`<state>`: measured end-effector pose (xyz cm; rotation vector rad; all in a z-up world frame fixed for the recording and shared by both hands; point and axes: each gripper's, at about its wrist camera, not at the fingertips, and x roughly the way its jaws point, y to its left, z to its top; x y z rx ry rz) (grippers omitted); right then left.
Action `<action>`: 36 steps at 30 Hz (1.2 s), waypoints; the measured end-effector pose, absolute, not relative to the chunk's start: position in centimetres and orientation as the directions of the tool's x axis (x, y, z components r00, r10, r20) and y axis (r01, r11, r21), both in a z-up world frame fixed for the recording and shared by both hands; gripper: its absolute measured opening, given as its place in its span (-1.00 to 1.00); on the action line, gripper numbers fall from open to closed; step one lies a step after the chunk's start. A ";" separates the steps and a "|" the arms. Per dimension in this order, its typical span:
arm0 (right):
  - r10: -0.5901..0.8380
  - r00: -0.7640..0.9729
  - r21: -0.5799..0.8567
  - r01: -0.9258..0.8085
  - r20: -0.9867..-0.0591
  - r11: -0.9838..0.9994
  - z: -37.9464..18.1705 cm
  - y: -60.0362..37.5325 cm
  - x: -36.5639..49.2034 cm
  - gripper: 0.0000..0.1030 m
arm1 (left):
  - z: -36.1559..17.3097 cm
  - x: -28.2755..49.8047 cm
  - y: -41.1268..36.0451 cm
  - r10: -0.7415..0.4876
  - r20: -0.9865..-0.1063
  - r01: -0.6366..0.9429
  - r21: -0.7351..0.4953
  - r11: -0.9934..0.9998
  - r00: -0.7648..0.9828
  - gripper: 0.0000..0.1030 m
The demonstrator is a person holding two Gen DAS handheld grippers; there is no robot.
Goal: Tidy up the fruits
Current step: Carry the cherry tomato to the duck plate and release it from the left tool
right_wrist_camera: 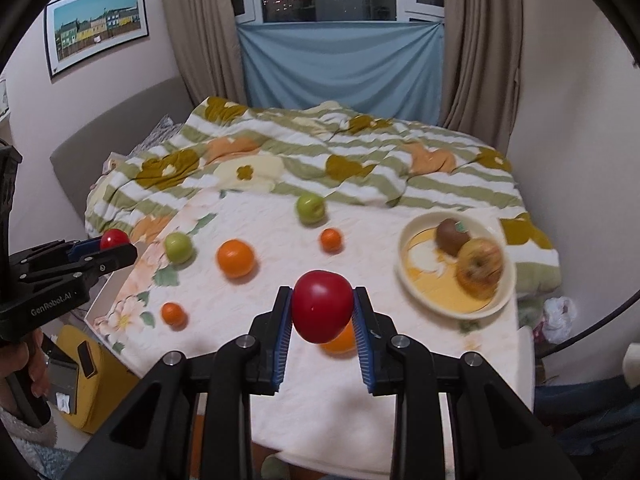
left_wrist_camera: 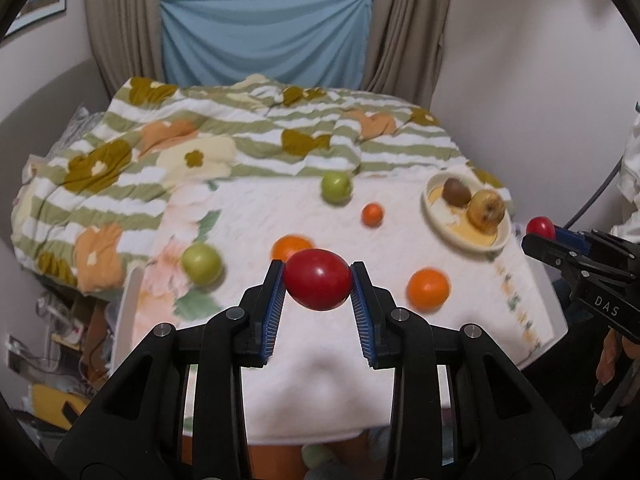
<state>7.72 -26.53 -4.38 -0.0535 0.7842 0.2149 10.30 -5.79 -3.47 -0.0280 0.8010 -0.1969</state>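
My left gripper (left_wrist_camera: 318,280) is closed on a smooth, round red fruit (left_wrist_camera: 318,279), its blue ribbed pads (left_wrist_camera: 276,300) pressing each side of it at the centre of the left wrist view, above the white quilted cloth (left_wrist_camera: 328,380) that covers the table. My right gripper (right_wrist_camera: 322,308) grips a second round red fruit (right_wrist_camera: 322,306) the same way, at the lower centre of the right wrist view. Each gripper also shows in the other's camera: the right one at the far right edge of the left view (left_wrist_camera: 538,236), with its red fruit (left_wrist_camera: 540,227) at its tip, and the left one at the left edge of the right view (right_wrist_camera: 106,250), its red fruit (right_wrist_camera: 114,238) peeping over its fingers.

The rest of the fruit lies loose on the cloth. In the right wrist view a green apple (right_wrist_camera: 310,208) sits at upper centre, a second green apple (right_wrist_camera: 179,247) at centre left, a large orange (right_wrist_camera: 235,258) just right of it, a small orange (right_wrist_camera: 331,239) further right, another small orange (right_wrist_camera: 174,314) at lower left, and one more orange (right_wrist_camera: 340,342) partly hidden behind the fruit I hold. At the right a cream round plate (right_wrist_camera: 416,296) holds a brown kiwi (right_wrist_camera: 451,236) touching a yellow-brown speckled apple (right_wrist_camera: 480,266).

A green-striped floral blanket (right_wrist_camera: 320,160) fills the background.
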 end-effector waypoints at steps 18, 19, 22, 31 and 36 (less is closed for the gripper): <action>0.172 0.687 0.026 -0.218 -0.706 0.976 -4.1 -40.9 16.5 -0.47 | -3.4 20.0 -22.9 -0.257 -0.713 0.231 -0.136 0.963 0.653 -0.23; 0.168 0.685 0.026 -0.212 -0.709 0.977 -4.4 -41.8 17.2 -0.47 | -3.6 20.5 -23.6 -0.260 -0.716 0.235 -0.137 0.962 0.647 -0.23; 0.152 0.679 0.027 -0.192 -0.718 0.981 -5.0 -43.6 18.7 -0.47 | -4.7 22.4 -25.7 -0.273 -0.733 0.254 -0.141 0.957 0.623 -0.23; 0.123 0.661 0.047 -0.131 -0.741 0.990 -6.6 -47.1 22.7 -0.47 | -8.5 27.6 -30.6 -0.303 -0.795 0.330 -0.138 0.934 0.526 -0.23; 0.116 0.639 0.069 -0.098 -0.760 0.993 -7.8 -48.0 24.5 -0.47 | -11.2 30.2 -32.1 -0.308 -0.841 0.365 -0.143 0.920 0.446 -0.23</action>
